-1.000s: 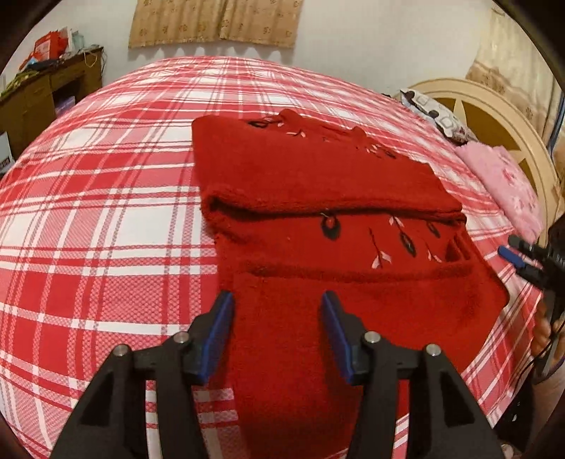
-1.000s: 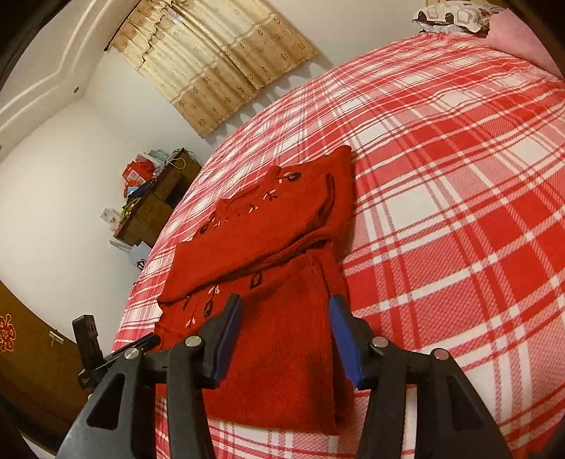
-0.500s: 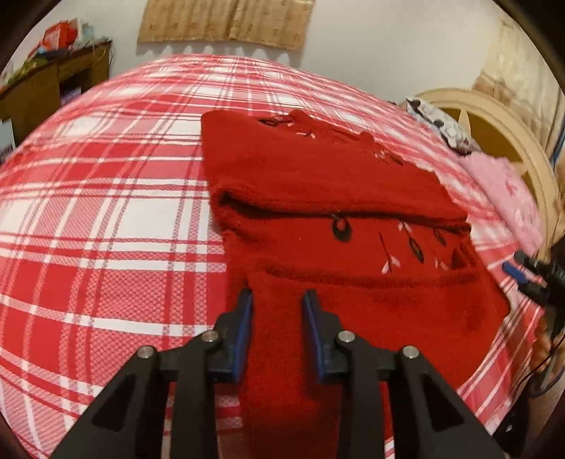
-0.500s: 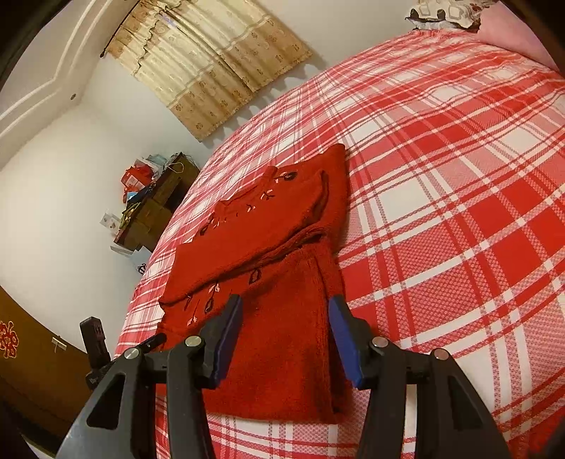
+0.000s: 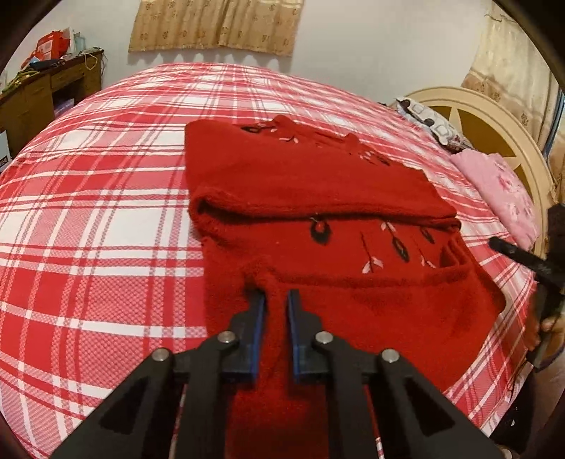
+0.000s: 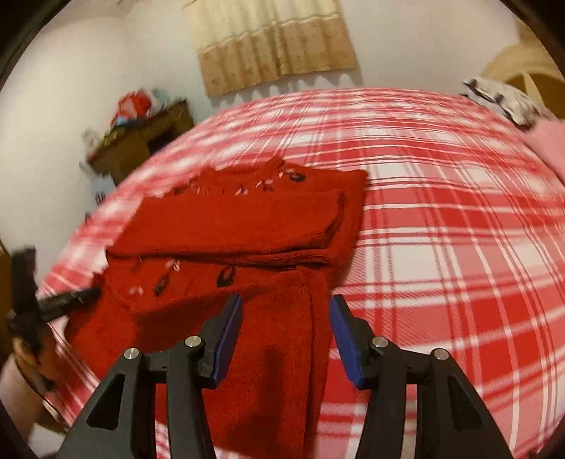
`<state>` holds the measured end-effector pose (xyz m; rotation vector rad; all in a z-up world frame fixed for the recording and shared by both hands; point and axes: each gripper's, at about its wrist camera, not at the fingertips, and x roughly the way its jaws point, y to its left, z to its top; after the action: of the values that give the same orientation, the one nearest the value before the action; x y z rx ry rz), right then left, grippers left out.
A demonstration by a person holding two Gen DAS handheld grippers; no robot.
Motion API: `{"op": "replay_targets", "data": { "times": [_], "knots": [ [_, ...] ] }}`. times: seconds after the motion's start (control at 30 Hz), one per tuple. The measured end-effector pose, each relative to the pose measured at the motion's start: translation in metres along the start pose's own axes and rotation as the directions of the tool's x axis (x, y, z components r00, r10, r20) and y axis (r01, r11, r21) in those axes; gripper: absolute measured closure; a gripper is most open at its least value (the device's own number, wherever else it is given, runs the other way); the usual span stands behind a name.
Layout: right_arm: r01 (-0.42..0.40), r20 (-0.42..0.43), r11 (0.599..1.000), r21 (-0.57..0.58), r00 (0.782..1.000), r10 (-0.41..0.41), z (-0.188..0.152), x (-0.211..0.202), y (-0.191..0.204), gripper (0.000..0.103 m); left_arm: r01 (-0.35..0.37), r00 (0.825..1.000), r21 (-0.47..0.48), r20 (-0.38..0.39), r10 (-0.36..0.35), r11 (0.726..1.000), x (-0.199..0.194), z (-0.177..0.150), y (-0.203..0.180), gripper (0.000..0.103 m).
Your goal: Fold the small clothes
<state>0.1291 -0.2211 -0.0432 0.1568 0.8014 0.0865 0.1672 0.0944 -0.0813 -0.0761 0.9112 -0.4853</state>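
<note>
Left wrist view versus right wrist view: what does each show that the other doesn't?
Only the left wrist view shows the left gripper closing on a pinched ridge of the red sweater, the right gripper's tip at the far edge, and the headboard.

Only the right wrist view shows the right gripper with its jaws open over the sweater's hem, pressing nothing, and the left gripper's tip at the left edge.

Both show the half-folded sweater, the plaid bedsheet, the curtain and the desk.

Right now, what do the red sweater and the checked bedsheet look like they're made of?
Red sweater: probably a fuzzy knit or fleece, matte, with a nappy surface and thick soft folds. Checked bedsheet: likely thin woven cotton, matte, lying flat with a fine printed check.
</note>
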Motion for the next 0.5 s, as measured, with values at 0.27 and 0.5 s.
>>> {"op": "replay_targets", "data": {
  "times": [0.27,0.5],
  "knots": [
    [0.059,-0.069,0.986,-0.155,0.995,-0.07,-0.001,0.051,0.023,0.051,0.031,1.0,-0.02,-0.005,-0.031,0.999,0.008,0.003,0.007,0.07],
    [0.088,-0.061,0.979,-0.185,0.993,-0.101,-0.005,0.035,0.034,0.096,0.015,1.0,-0.006,0.003,-0.015,1.0,0.005,-0.002,0.004,0.091]
  ]
}}
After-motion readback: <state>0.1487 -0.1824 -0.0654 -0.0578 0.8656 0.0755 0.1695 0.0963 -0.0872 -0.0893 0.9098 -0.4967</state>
